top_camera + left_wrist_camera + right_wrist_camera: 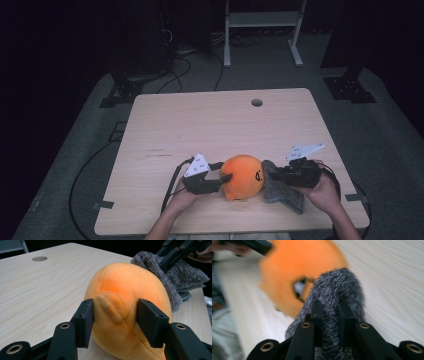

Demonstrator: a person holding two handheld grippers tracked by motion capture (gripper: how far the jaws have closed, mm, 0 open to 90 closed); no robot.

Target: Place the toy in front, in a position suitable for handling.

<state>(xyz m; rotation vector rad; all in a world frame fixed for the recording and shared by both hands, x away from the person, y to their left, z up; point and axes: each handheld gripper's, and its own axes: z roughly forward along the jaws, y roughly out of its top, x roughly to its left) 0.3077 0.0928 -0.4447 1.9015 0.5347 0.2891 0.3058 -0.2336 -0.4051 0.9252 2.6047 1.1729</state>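
A round orange plush toy (pixel 243 175) lies near the front edge of the wooden table (pixel 215 125). My left gripper (pixel 224 178) comes at the toy from its left and is shut on a pinched fold of the orange plush (pixel 112 306), one pad on each side. A grey fuzzy piece of fabric (pixel 284 192) lies against the toy's right side. My right gripper (pixel 275 175) is shut on the edge of this grey fabric (pixel 337 287), which bulges up between its jaws. The right gripper (pixel 172 255) also appears in the left gripper view, behind the fabric (pixel 185 277).
A round hole (pixel 257 102) sits near the table's far edge. Cables (pixel 172 185) trail from the left gripper over the front of the table. Behind the table stand a white frame (pixel 262 20) and black stand feet (pixel 350 85) on the grey floor.
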